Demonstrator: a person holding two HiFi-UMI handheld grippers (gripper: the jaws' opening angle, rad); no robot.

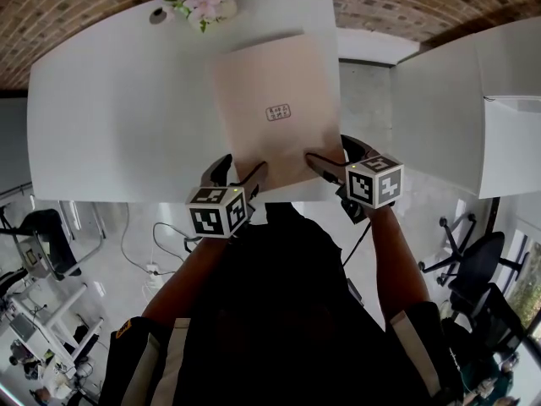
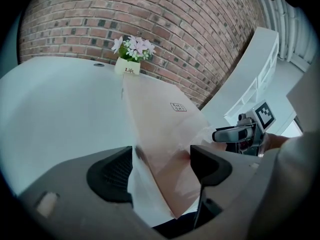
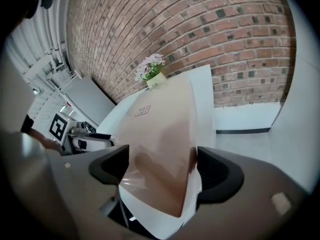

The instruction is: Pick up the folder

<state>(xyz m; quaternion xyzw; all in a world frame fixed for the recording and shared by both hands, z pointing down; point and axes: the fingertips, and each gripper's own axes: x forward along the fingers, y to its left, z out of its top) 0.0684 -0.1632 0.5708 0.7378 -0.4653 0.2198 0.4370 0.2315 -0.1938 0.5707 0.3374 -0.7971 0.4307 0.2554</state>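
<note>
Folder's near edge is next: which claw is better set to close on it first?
Right, narrowly. Both are open astride the folder's near edge, but the right claw has folder filling its gap pad to pad. The left claw straddles just a corner, with bare table showing beside it.

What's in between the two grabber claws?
The near edge of the pink folder stretches between the left gripper and the right gripper, shown in the head view.

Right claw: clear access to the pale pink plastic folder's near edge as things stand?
Probably yes. The right claw stands open with the pale pink plastic folder's near edge between its jaws at the white table's front edge; nothing blocks it.
</note>
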